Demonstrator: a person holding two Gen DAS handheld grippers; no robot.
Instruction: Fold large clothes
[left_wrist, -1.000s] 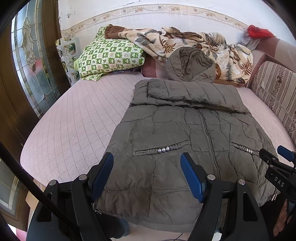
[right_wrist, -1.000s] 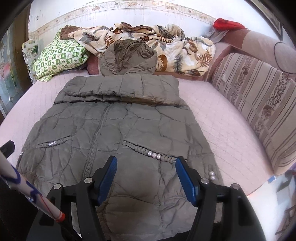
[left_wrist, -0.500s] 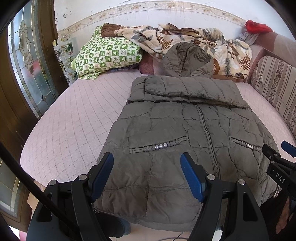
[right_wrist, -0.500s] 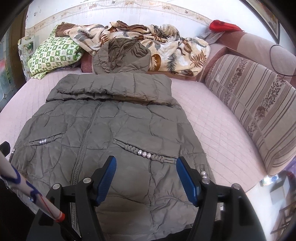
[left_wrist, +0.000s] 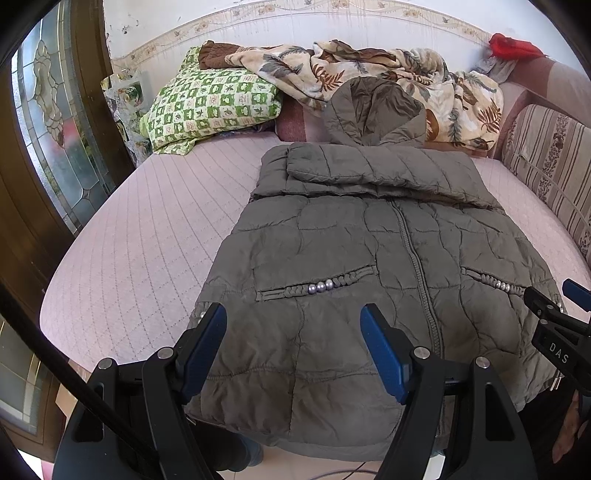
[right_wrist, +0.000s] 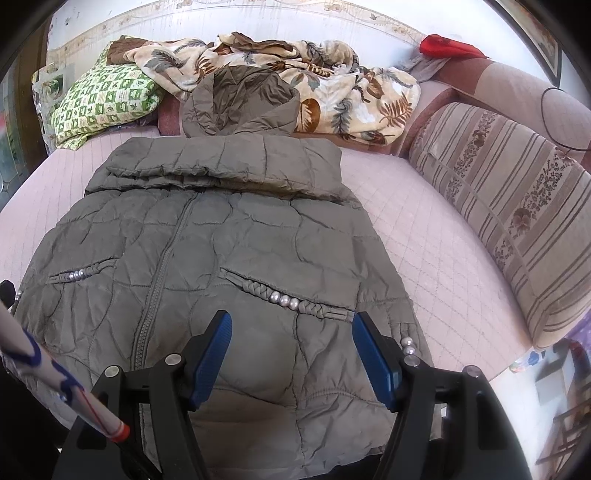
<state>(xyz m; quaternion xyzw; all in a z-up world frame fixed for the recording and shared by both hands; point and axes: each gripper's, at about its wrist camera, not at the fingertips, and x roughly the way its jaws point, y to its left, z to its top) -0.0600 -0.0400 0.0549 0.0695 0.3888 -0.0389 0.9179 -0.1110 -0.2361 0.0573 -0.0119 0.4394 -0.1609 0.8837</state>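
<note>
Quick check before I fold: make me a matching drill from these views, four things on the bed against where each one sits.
Things:
1. jacket
2. green checked pillow
3. red cloth
4. leaf-print blanket

Places:
A. top of the sofa back, far right
B. flat on the bed, zipper up
C. bunched along the far wall
D. far left corner

Pairs: 1-B, 2-D, 3-A, 4-C

Pink quilted bed (left_wrist: 155, 236), striped sofa back (right_wrist: 517, 206), stained-glass door (left_wrist: 55, 122)
</note>
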